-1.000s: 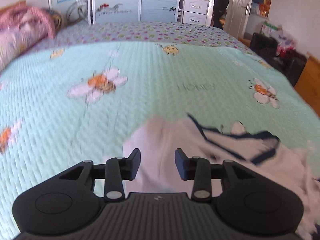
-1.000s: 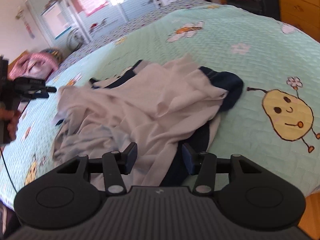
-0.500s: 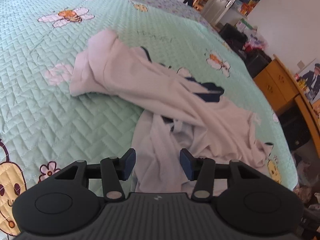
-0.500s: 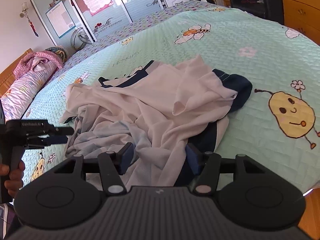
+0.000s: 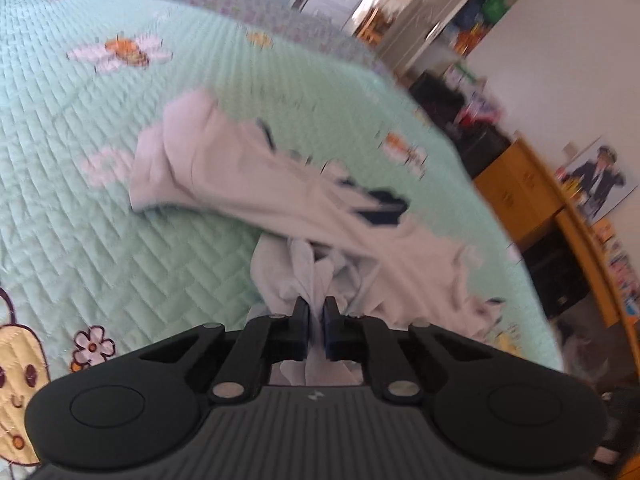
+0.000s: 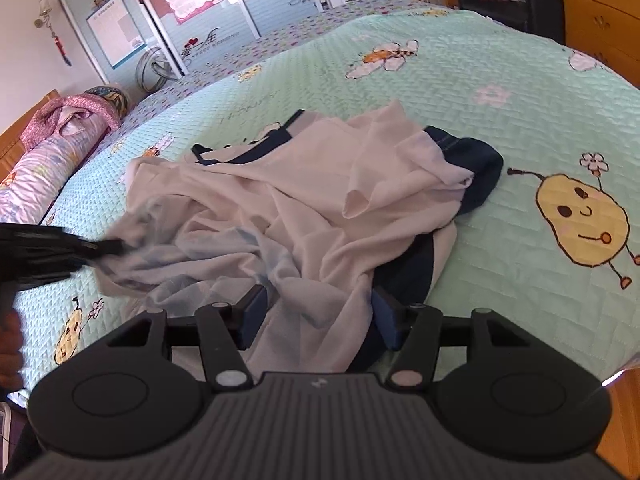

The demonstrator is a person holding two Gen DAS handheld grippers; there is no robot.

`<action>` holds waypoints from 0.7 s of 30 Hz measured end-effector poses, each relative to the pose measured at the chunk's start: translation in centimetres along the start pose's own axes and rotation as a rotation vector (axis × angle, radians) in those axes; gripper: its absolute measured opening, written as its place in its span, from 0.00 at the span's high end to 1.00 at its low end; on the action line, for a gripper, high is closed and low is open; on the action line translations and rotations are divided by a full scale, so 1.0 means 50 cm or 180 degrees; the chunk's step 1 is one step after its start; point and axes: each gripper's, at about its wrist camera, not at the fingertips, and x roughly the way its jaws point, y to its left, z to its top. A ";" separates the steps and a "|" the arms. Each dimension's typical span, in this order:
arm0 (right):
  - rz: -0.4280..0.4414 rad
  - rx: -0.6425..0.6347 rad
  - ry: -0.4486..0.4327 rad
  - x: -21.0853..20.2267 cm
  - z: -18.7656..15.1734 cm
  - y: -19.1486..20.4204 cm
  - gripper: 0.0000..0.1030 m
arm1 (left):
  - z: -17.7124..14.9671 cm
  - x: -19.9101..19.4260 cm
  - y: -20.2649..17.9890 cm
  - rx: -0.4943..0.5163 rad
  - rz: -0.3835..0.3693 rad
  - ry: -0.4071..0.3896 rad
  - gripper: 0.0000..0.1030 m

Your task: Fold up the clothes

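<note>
Crumpled white shirt (image 6: 312, 200) lies mid-bed (image 6: 500, 68). Left gripper (image 5: 316, 314) closing, clenched on a shirt fold at 6 o'clock. Right gripper (image 6: 320, 312) released, straddling shirt hem, pads clear of the cloth.

The left wrist view is all blurry, so the shelves (image 5: 472, 20) and the poster (image 5: 600, 176) are hard to make out. The shirt (image 6: 304, 208) hides most of the dark cloth (image 6: 472, 168) under it. The hand (image 6: 10, 344) is cut off at the left edge.
</note>
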 end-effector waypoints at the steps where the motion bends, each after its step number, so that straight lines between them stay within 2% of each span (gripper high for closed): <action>1: -0.0011 0.0021 0.0001 0.002 0.000 -0.002 0.42 | 0.005 -0.025 -0.010 0.0026 -0.0106 -0.0057 0.94; 4: -0.0015 0.0053 0.0012 0.011 0.000 -0.006 0.42 | 0.013 -0.090 -0.044 0.0118 -0.0517 -0.0122 0.94; 7: -0.0023 0.0022 0.0048 0.023 -0.003 -0.001 0.42 | -0.014 -0.096 -0.072 0.0264 -0.0831 0.0127 0.92; 9: -0.0041 0.0013 0.0076 0.031 -0.006 0.002 0.42 | -0.048 -0.067 -0.081 0.0426 -0.0767 0.0443 0.87; 11: -0.0069 -0.0005 0.0102 0.037 -0.009 0.005 0.42 | -0.087 -0.024 -0.080 0.0542 -0.0506 0.0783 0.84; 13: -0.0079 -0.0046 0.0120 0.035 -0.009 0.006 0.42 | -0.117 0.007 -0.067 0.0491 -0.0343 0.1019 0.84; 15: -0.0082 -0.0076 0.0131 0.028 -0.008 0.003 0.42 | -0.126 0.007 -0.044 0.0295 -0.0432 0.1045 0.84; 18: -0.0109 -0.0055 0.0122 0.018 -0.007 -0.009 0.42 | -0.106 -0.027 -0.024 0.0209 -0.0632 0.0898 0.81; 20: -0.0112 0.0002 0.0109 0.014 -0.004 -0.017 0.42 | -0.082 -0.058 -0.014 0.0177 -0.0780 0.0778 0.70; 21: -0.0098 0.0028 0.0102 0.014 -0.004 -0.018 0.42 | -0.066 -0.072 -0.007 0.0136 -0.0767 0.0670 0.58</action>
